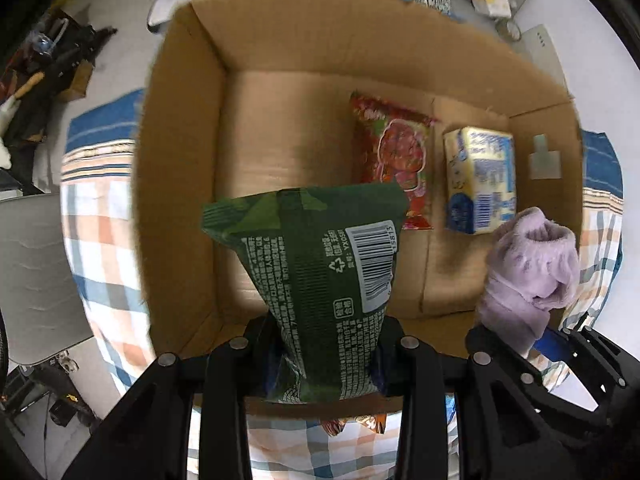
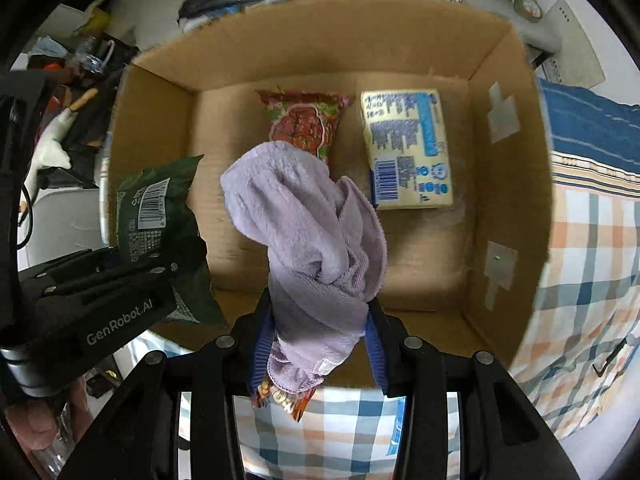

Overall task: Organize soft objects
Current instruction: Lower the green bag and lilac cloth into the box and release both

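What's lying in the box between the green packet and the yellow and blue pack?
The red snack bag lies between the green packet and the yellow and blue pack, flat on the cardboard box floor; the left wrist view shows it.

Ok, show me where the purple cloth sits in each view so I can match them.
Left wrist: purple cloth at lower right, held by the right gripper, beside the box's right wall.
Right wrist: purple cloth at centre, between the fingers.
Shared landmark: yellow-blue pack on the box floor.

Left gripper (image 1: 326, 354) and right gripper (image 2: 320, 340) side by side, jaws clamped.
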A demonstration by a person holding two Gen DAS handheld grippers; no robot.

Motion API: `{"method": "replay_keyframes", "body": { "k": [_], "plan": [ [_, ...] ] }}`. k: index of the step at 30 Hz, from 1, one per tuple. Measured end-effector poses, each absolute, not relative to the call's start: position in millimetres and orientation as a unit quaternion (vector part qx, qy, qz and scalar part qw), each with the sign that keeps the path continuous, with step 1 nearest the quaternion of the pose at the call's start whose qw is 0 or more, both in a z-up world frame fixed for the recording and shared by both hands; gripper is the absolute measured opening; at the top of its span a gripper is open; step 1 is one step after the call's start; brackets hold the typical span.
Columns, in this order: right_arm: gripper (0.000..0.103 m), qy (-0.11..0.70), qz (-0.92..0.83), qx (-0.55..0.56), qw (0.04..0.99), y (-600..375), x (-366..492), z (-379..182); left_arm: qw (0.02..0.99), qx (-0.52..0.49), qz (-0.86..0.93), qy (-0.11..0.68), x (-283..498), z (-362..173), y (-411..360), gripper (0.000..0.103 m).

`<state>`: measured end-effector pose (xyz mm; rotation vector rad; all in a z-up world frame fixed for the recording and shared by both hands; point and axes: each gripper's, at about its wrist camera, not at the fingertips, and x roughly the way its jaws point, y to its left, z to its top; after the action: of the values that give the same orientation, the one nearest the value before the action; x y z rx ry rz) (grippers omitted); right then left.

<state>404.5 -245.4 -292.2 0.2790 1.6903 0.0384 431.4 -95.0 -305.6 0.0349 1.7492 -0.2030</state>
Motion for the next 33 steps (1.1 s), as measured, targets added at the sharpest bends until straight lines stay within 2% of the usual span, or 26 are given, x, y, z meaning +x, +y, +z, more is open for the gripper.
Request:
{"method": "replay_keyframes", "body": {
  "k": [11,16,20,25,28,30,31,32,33],
  "plan": [
    [0.044,0.777,0.009,0.113,0.619,-241,410,-342,0.595,0.011,-0.101,0.797,439,-349,-98,0.032],
    [0.049,0.785,0.019,0.107,0.609,-239,413,-350,0.592,0.023,-0.095,0.8,441,-348,-105,0.034],
    [0.058,0.783,0.019,0.1,0.614,-238,411,-349,0.591,0.025,-0.093,0.801,439,-338,-107,0.039],
    [0.059,0.776,0.012,0.093,0.624,-238,404,-332,0.61,0.021,-0.087,0.787,434,-316,-102,0.04],
    [0.066,0.766,0.005,0.084,0.637,-236,402,-314,0.625,0.018,-0.084,0.775,431,-301,-96,0.046],
    [0.072,0.759,0.004,0.08,0.647,-235,394,-305,0.638,0.015,-0.084,0.765,426,-289,-90,0.054],
    [0.078,0.755,0.0,0.08,0.651,-235,391,-299,0.646,0.012,-0.083,0.759,421,-283,-87,0.057],
    [0.087,0.751,-0.003,0.079,0.656,-236,387,-296,0.655,0.013,-0.078,0.752,418,-276,-86,0.064],
    [0.091,0.745,-0.006,0.076,0.663,-236,384,-290,0.662,0.015,-0.077,0.745,413,-271,-84,0.074]
  ]
}}
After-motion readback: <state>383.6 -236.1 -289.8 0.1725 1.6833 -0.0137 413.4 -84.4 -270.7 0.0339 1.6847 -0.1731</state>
